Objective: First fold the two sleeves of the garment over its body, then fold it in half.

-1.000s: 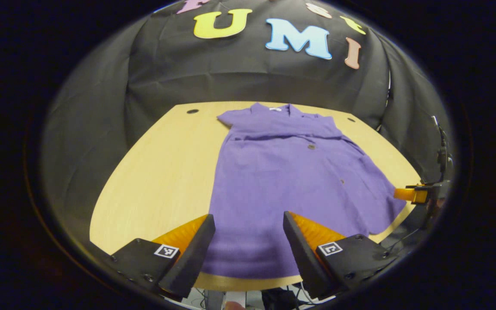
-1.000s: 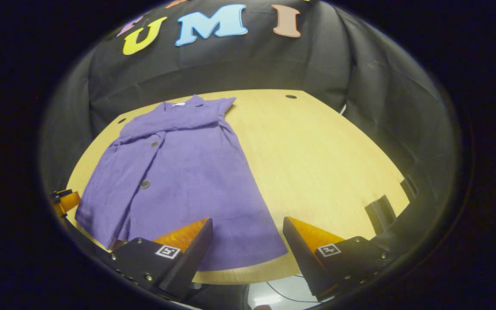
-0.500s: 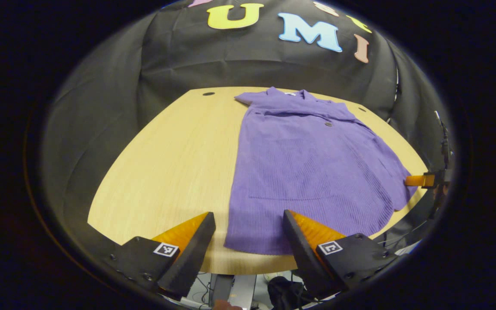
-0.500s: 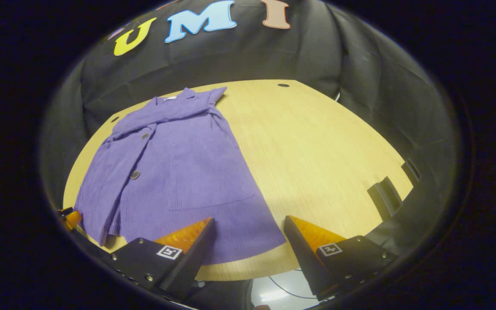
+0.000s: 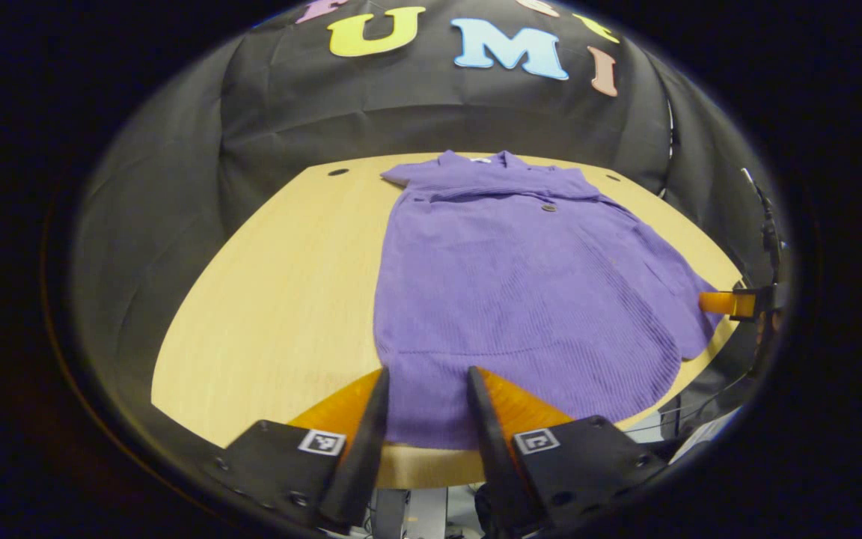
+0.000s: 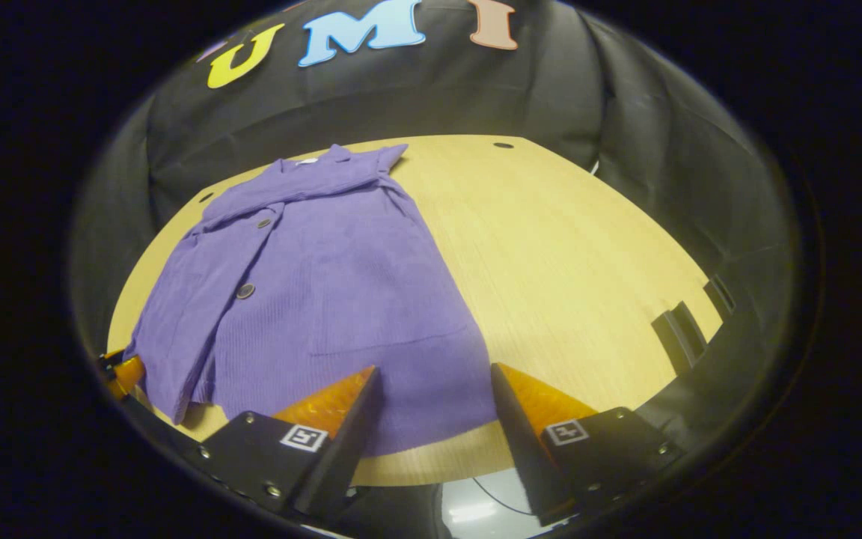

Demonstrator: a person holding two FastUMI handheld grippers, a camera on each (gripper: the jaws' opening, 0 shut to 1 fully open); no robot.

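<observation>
The purple garment lies flat on the wooden table, its collar toward the far edge by the black cloth wall and its hem toward the near edge. Both sleeves are already laid across the chest, forming a band just below the collar, and the body below them spreads wider toward the hem. A dark button sits near the folded sleeves, and in the right gripper view a second button shows lower down the front of the garment. A faint horizontal seam crosses the fabric a little above the hem. The left gripper is at the near hem at the garment's left corner, its two fingers drawn fairly close together with a strip of purple fabric showing between them; from this angle I cannot tell whether they actually press on the cloth. The right gripper sits at the near hem at the garment's other corner, its fingers spread wide apart over the fabric and the table edge, gripping nothing. In the left gripper view the tip of the right gripper shows at the far right, just beside the garment's edge. In the right gripper view the left gripper's tip shows at the far left, near the hem corner. Small dark holes mark the table's far corners.
</observation>
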